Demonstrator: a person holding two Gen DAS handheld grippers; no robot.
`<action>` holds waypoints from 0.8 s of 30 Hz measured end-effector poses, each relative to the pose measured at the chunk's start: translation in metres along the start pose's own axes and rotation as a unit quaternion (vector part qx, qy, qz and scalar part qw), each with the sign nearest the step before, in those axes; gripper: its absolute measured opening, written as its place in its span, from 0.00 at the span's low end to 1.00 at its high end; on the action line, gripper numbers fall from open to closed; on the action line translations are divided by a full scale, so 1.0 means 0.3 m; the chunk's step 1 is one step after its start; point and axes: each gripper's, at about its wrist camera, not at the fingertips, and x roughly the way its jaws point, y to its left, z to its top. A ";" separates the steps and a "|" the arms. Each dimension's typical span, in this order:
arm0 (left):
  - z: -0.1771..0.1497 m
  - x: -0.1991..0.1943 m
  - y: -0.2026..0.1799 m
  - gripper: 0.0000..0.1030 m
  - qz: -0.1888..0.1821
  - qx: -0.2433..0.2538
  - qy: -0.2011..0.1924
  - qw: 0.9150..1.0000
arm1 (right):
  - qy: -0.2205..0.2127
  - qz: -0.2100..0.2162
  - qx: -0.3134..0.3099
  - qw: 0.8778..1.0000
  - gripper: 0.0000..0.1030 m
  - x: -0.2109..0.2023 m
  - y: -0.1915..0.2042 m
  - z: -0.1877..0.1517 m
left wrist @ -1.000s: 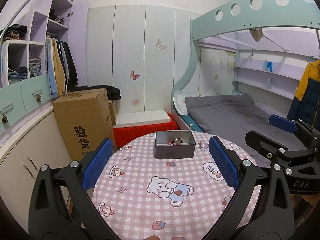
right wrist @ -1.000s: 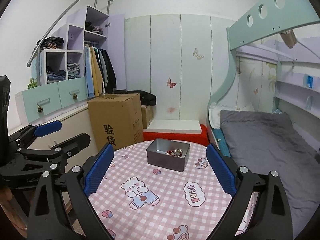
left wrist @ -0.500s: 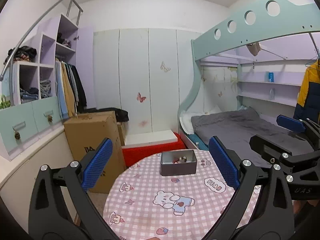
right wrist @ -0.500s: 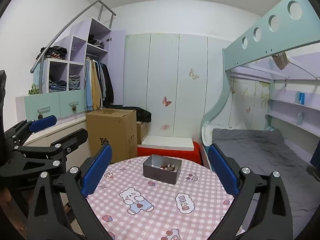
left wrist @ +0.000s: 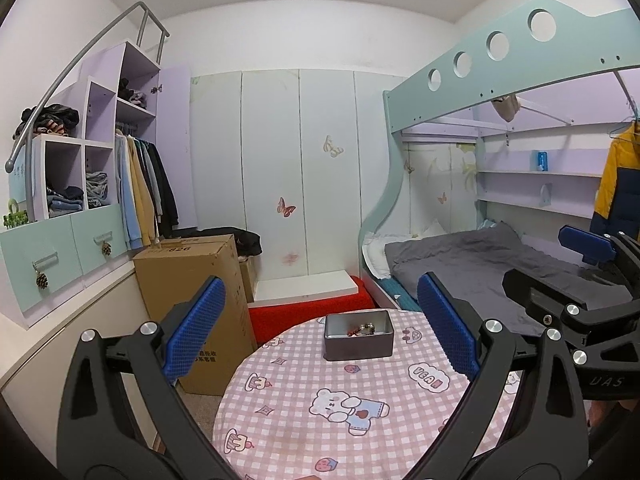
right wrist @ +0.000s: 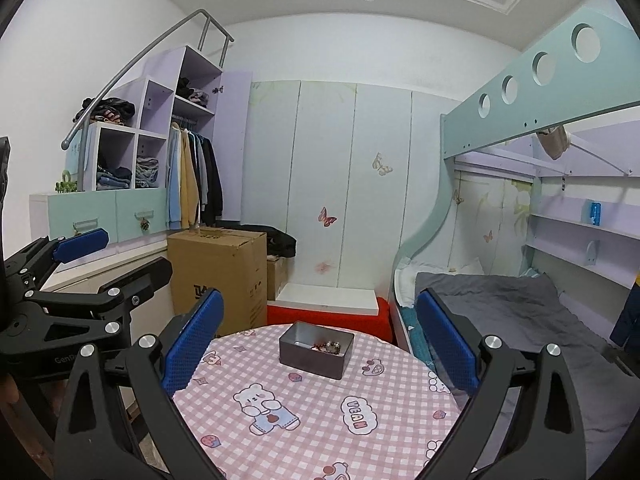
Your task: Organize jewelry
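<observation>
A grey metal tin stands at the far side of a round table with a pink checked cloth. Beaded jewelry lies inside the tin. The tin and jewelry also show in the right wrist view. My left gripper is open and empty, held well back from the tin and above the table. My right gripper is open and empty, likewise back from the tin. Each gripper shows at the edge of the other's view, the right and the left.
A tall cardboard box stands on the floor left of the table. A red and white low box sits behind it. A bunk bed with grey bedding is at the right. Shelves and hanging clothes line the left wall.
Both grippers have pulled back and risen away from the tin, so the table and tin look smaller and lower. Both stay open and empty.
</observation>
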 end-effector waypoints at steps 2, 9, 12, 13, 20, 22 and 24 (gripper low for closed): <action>0.005 -0.006 -0.002 0.92 0.002 0.001 -0.003 1.000 | -0.001 -0.001 -0.001 1.000 0.91 -0.005 0.000 0.006; 0.015 -0.018 -0.007 0.92 0.006 0.006 -0.009 1.000 | -0.002 -0.002 -0.002 1.000 0.91 -0.012 0.007 0.008; 0.019 -0.023 -0.007 0.92 0.005 0.006 -0.011 1.000 | -0.002 -0.002 -0.002 1.000 0.91 -0.015 0.004 0.010; 0.020 -0.023 -0.007 0.92 0.006 0.006 -0.012 1.000 | -0.001 -0.003 -0.002 1.000 0.91 -0.017 0.005 0.011; 0.025 -0.016 -0.004 0.92 0.003 0.006 -0.009 1.000 | 0.002 -0.008 -0.003 1.000 0.91 -0.020 0.004 0.016; 0.026 -0.015 -0.001 0.92 0.003 0.005 -0.010 1.000 | 0.001 -0.008 -0.003 1.000 0.91 -0.020 0.003 0.017; 0.027 -0.014 -0.001 0.92 0.004 0.006 -0.011 1.000 | 0.002 -0.008 -0.002 1.000 0.91 -0.019 0.000 0.018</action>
